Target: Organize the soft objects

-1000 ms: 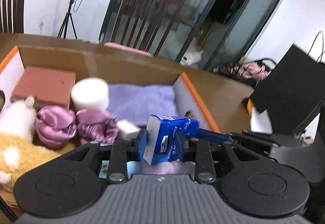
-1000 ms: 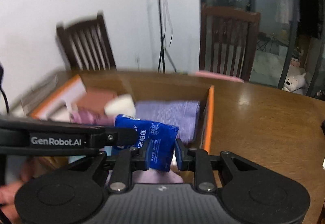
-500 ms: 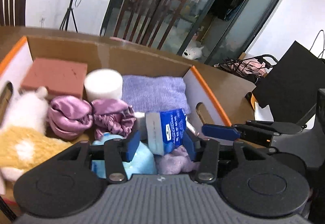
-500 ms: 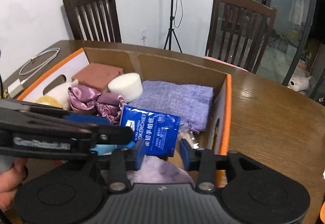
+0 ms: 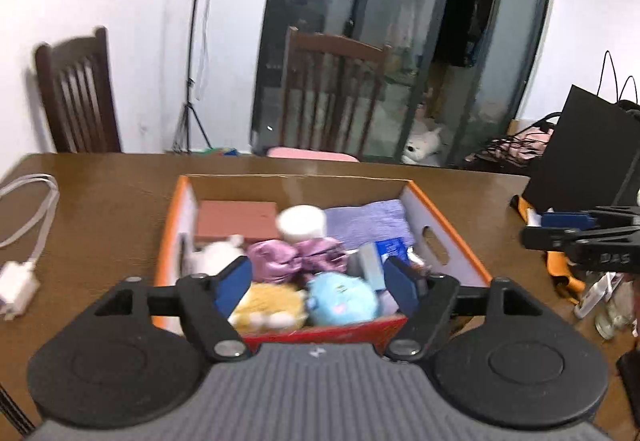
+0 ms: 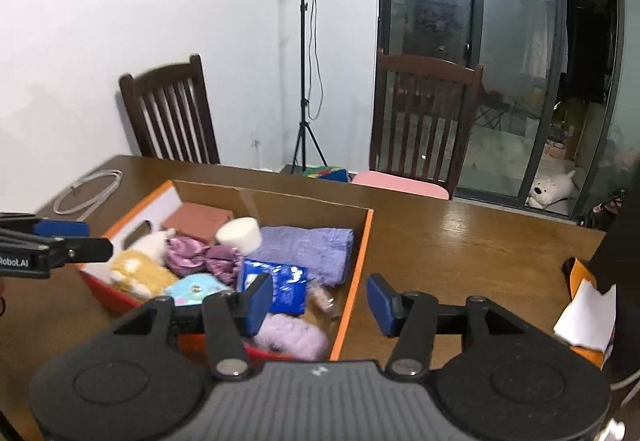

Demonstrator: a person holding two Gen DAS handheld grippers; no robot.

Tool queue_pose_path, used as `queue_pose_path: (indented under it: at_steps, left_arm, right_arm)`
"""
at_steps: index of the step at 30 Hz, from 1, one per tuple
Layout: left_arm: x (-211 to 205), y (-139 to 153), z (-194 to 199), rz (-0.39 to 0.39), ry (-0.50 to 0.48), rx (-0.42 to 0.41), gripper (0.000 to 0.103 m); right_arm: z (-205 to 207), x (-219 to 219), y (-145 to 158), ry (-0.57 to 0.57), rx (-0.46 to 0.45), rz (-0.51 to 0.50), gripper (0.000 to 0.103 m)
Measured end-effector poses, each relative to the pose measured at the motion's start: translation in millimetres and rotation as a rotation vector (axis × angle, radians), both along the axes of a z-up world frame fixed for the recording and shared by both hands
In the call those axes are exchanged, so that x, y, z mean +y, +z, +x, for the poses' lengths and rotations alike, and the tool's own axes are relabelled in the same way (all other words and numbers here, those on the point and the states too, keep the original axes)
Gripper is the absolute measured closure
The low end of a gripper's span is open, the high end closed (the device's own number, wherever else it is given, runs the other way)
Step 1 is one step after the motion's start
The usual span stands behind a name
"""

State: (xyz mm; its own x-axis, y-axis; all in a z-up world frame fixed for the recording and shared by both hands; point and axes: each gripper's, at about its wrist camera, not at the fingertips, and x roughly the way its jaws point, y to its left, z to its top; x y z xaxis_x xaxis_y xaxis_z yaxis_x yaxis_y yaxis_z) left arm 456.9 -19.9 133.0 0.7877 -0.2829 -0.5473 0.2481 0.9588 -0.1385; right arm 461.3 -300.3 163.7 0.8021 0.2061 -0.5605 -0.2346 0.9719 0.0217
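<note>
An orange-edged cardboard box (image 5: 448, 219) (image 6: 360, 253) on the brown table holds soft things. The blue tissue pack (image 6: 280, 287) (image 5: 390, 249) lies inside it near the purple towel (image 6: 308, 247) (image 5: 366, 225). Also inside are a white sponge roll (image 6: 240, 235), pink satin scrunchies (image 5: 296, 261), a yellow plush (image 5: 268, 305), a blue plush (image 5: 344, 299), a white plush (image 5: 214, 257), a brown block (image 5: 236, 219) and a lilac fluffy piece (image 6: 292, 335). My left gripper (image 5: 318, 281) is open and empty above the box's near edge. My right gripper (image 6: 320, 299) is open and empty over the box's right wall.
A white cable and charger (image 5: 24, 241) lie on the table at the left. A black bag (image 5: 580, 157) and orange and white papers (image 6: 584, 315) stand at the right. Two wooden chairs (image 6: 424, 125) and a light stand (image 6: 306, 81) are behind the table.
Both grippers let go of the blue tissue pack, opened wide and pulled back and up from the box. The pack now lies in the box.
</note>
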Motion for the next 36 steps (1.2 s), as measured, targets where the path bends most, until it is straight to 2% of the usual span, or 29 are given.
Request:
queue_pose_path:
  at_steps: [5,7,9,13,14,17,21,24,30,36]
  left_arm:
    - [13,9,-37,0.056,0.045,-0.041,0.022]
    - [18,14,-52,0.071,0.061,-0.073,0.019]
    - [21,16,-68,0.079,0.084,-0.116,0.008]
    - [25,12,-96,0.111,0.121,-0.192,0.002]
    - [26,9,-103,0.116,0.126,-0.223,0.0]
    - [27,1,-125,0.136,0.145,-0.307,0.0]
    - [31,-14,-151,0.105,0.179,-0.374,0.0]
    - [36,-27,-172,0.07,0.175,-0.408,0.0]
    - [41,-45,-205,0.056,0.175,-0.421,0.0]
    - [47,-53,-247,0.056,0.194,-0.43,0.0]
  right_arm:
    - [-33,5,3,0.004,-0.018,0.02,0.05]
    - [-47,7,7,-0.004,-0.043,0.039,0.043]
    - [-63,10,8,-0.025,-0.094,0.055,0.029]
    - [-91,13,1,-0.042,-0.139,0.087,0.025]
    - [-99,14,-2,-0.041,-0.161,0.096,0.021]
    - [-128,17,-13,-0.043,-0.267,0.114,0.011]
    - [-164,22,-31,-0.067,-0.393,0.133,0.009]
    - [-184,26,-42,-0.071,-0.434,0.143,0.004]
    - [-217,35,-66,-0.088,-0.452,0.143,0.001]
    - [-256,43,-84,-0.111,-0.423,0.18,0.001]
